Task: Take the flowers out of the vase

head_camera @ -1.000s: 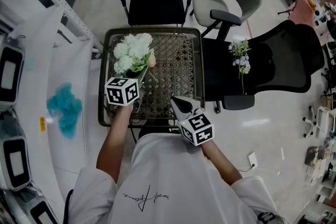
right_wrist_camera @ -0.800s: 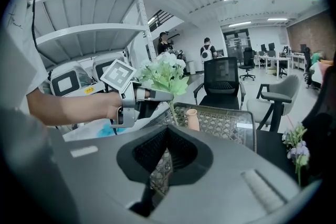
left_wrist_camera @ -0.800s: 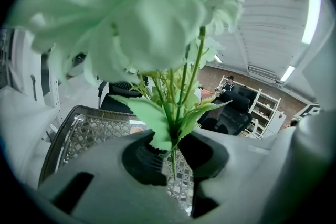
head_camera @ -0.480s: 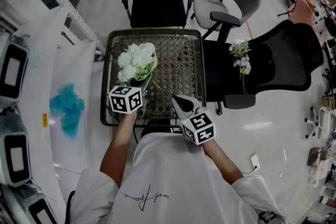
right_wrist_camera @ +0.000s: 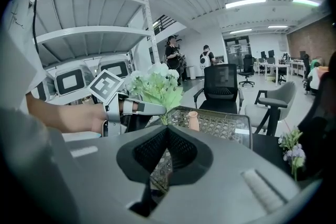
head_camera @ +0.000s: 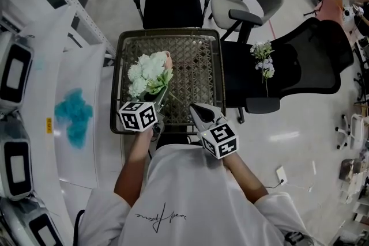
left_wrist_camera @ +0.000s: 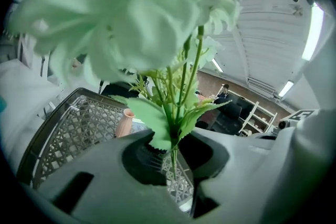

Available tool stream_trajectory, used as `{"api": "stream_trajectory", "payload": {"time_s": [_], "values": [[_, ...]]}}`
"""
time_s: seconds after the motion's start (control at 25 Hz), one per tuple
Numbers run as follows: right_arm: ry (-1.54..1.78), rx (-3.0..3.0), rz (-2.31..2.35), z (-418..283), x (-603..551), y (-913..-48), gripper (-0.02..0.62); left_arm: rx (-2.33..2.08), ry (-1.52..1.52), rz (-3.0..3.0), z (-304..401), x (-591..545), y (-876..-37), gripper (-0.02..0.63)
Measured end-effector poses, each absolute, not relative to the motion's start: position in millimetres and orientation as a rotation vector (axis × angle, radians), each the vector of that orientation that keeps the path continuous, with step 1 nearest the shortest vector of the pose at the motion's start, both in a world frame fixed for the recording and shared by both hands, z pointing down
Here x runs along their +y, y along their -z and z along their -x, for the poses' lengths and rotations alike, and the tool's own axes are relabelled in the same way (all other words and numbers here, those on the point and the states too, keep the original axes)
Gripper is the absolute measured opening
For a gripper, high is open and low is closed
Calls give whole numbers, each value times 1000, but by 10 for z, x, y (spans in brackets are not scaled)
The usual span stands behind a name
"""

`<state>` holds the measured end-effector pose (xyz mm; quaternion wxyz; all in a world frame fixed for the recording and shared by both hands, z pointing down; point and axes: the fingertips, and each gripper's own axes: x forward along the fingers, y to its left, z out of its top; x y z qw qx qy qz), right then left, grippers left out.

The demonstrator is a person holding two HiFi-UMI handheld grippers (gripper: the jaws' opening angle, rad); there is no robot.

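Closest to me, the right gripper (right_wrist_camera: pixel 167 131) had its jaws pressed together at the tips with nothing between them, hanging over the near edge of the table (head_camera: pixel 199 75). Just to its left, the left gripper (left_wrist_camera: pixel 173 155) was pinching the thin green stems of the flowers (head_camera: pixel 149 71) low down, below the leaves.

The bunch was already clear of the vase (left_wrist_camera: pixel 125 123) and over the left half of the table. Its long axis ran from the jaws away from me and upward, tilted rather than upright, with the pale heads at the far, high end and the cut ends toward me.

I judged it a light load but a top-heavy one. The heads looked soft and full, the stems slim and probably springy, so the blooms would nod and swing with any quick turn of my wrist. Low on the bundled stems seemed the right place to grip, since squeezing the petals or leaves would only crush them.

Just beyond the heads the small pink vase stood upright on the woven top, apart from the stems. Further right, a smaller sprig (head_camera: pixel 264 60) lay on a black chair (head_camera: pixel 305 75), well apart from the table.
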<state>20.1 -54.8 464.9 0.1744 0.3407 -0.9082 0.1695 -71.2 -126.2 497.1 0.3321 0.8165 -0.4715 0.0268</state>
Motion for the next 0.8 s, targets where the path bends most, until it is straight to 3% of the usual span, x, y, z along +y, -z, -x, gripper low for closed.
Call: {"api": "stream_trajectory", "payload": {"time_s": [0.8], "values": [[-481,-2633,-1018,-184,-309,-4503,5,-1246,-61,-2115,589,-567,-5014,69]]}}
